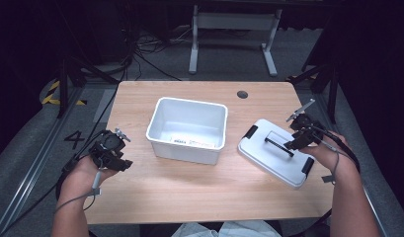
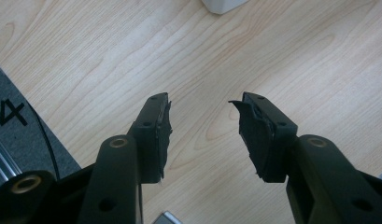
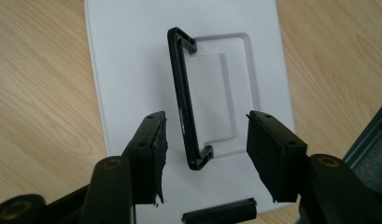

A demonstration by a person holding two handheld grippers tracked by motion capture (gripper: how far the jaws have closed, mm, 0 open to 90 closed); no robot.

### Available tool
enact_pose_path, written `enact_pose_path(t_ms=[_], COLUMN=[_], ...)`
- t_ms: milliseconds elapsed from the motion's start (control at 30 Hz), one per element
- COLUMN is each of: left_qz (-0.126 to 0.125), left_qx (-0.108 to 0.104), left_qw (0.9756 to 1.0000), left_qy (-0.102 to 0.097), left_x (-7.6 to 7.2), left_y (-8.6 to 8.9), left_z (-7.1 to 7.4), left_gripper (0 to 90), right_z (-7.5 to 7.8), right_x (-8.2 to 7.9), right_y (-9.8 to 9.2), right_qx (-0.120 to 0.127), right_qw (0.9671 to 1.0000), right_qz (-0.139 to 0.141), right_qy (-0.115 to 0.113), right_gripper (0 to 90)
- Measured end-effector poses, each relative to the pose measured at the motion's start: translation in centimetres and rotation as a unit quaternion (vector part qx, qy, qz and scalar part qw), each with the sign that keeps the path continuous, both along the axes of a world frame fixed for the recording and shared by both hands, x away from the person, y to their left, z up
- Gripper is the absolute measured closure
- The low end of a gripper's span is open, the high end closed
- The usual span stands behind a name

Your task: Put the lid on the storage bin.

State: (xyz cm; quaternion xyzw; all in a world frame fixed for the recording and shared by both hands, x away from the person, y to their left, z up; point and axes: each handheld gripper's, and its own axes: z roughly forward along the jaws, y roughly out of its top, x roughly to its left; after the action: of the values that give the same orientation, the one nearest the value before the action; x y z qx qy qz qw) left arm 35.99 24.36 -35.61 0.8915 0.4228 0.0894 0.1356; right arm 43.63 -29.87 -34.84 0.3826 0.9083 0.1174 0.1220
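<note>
right claw (image 3: pixel 205 140): jaws spread wide, nothing gripped; straddles the near end of the black handle (image 3: pixel 184 93), probably lined up to pinch it and lift
lid (image 1: pixel 276 150): flat on the worktop (image 1: pixel 189 190), right of the bin, handle up so it can be grabbed from above
left claw (image 2: pixel 205 135): released, empty, parked over bare wood left of the bin, out of the way
bin (image 1: pixel 187 129): white, open, mid-worktop, label inside on the floor
obstructions: none between lid and bin; black end clips (image 1: pixel 250 132) on the lid sit clear of the handle

the printing on the label (image 1: pixel 188 141) inside the white bin (image 1: pixel 162 140) is too small to read. in the right gripper view the lid (image 3: pixel 132 56) runs past the top edge.
</note>
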Motion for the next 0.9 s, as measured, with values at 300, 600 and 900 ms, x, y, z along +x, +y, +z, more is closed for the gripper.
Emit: enact_pose_path(t_ms=[300, 600, 900], left_qz=[-0.012, -0.017, -0.018], left_qx=[0.004, 0.006, 0.004], left_qw=[0.9999, 0.9998, 0.9998], left_qy=[-0.001, -0.004, -0.008], left_x=[0.1, 0.1, 0.1], left_y=[-0.4, -0.6, -0.7], left_z=[0.0, -0.1, -0.2], left_gripper=[52.9, 52.4, 52.4], right_z=[-1.6, -4.3, -6.1], right_x=[0.8, 2.1, 3.0], right_y=[1.0, 1.7, 1.7], right_qx=[0.007, -0.015, -0.036], right_qw=[0.9996, 0.9984, 0.9976], right_qz=[0.015, 0.019, 0.015], right_qy=[0.024, 0.051, 0.056], right_gripper=[47.6, 48.8, 58.2])
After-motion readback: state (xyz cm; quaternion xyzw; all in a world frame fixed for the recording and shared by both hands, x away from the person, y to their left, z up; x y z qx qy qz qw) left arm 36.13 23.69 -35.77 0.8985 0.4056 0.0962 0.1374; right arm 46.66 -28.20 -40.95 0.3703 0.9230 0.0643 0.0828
